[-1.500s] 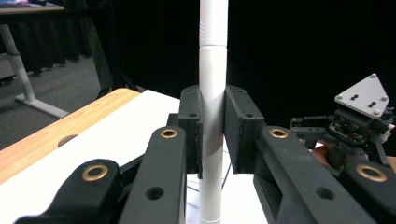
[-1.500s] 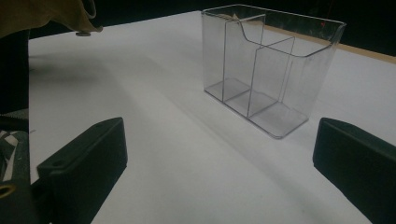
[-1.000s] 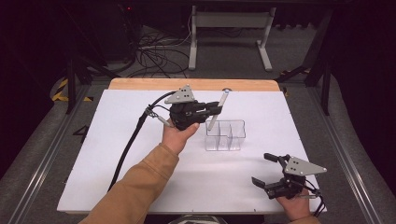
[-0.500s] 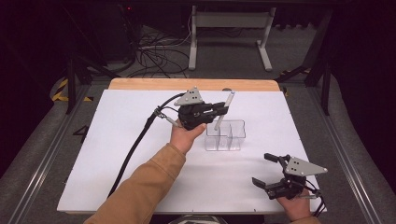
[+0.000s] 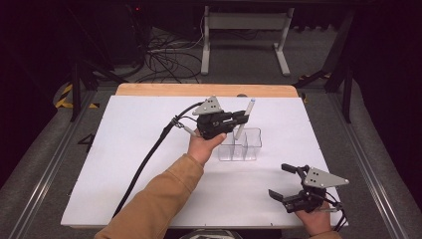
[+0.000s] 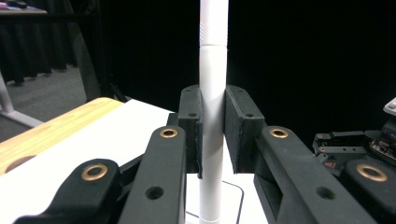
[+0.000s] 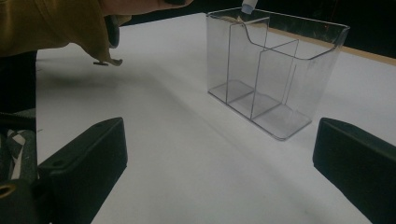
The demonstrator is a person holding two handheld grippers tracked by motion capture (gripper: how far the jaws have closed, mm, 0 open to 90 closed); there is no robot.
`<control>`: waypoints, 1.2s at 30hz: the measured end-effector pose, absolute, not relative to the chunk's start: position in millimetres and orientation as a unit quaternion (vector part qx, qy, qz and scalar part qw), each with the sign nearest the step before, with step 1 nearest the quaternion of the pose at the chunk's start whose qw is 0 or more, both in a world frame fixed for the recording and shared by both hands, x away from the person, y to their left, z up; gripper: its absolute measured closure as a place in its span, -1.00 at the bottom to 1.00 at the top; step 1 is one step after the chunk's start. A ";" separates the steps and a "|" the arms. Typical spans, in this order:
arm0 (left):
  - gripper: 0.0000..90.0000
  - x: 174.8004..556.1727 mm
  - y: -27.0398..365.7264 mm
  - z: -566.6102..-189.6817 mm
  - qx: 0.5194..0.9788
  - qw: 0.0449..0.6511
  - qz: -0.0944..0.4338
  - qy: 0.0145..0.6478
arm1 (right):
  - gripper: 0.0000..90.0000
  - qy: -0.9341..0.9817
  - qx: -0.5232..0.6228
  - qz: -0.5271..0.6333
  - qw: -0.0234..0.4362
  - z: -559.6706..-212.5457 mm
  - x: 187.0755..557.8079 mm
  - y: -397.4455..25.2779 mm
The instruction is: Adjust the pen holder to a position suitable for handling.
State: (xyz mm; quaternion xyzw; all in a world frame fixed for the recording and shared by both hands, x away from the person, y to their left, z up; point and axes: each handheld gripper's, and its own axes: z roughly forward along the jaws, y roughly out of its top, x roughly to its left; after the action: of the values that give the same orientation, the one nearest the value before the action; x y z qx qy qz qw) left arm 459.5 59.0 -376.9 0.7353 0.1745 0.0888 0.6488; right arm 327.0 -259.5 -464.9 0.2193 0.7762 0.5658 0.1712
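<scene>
The left gripper [image 5: 243, 118] is held above the middle of the white table [image 5: 124, 164], its jaws closed tight on a white pen [image 5: 244, 118]. In the high view the pen stands nearly upright, leaning a little, with its lower end over the left part of a clear plastic holder [image 5: 241, 145] that sits just right of the hand. The left gripper view shows what the high view cannot: the two black pads [image 6: 236, 126] press flat against the pen's [image 6: 212, 107] barrel on both sides, and the pen runs up past the top of the picture.

Further right and nearer the person, the right gripper [image 5: 291, 181] rests low by the table's front edge with its jaws spread wide and nothing between them. The right gripper view looks across the bare tabletop at the holder [image 7: 275, 70], showing its inner dividers and several compartments, with the pen's tip [image 7: 248, 6] at the rim of the far left compartment.
</scene>
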 end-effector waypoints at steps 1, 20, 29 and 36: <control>0.74 460.3 58.4 -378.0 0.735 0.649 0.087 0.175 | -0.92 0.776 0.219 0.566 0.171 -464.9 327.0 -259.5; 0.74 461.7 55.5 -388.6 0.748 0.637 0.072 0.173 | -0.92 0.776 0.219 0.567 0.171 -464.9 326.7 -259.7; 0.74 461.7 53.2 -395.0 0.757 0.625 0.069 0.176 | -0.92 0.777 0.217 0.566 0.172 -464.7 326.5 -259.9; 0.74 460.1 53.1 -396.5 0.764 0.616 0.072 0.178 | -0.92 0.777 0.216 0.566 0.171 -464.8 326.8 -259.7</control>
State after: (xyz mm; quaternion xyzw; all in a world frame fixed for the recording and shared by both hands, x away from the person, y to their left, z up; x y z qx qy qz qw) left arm 460.1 53.1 -396.5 0.7641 0.1781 0.0724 0.6158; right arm 326.8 -259.7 -464.8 0.2165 0.7771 0.5656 0.1712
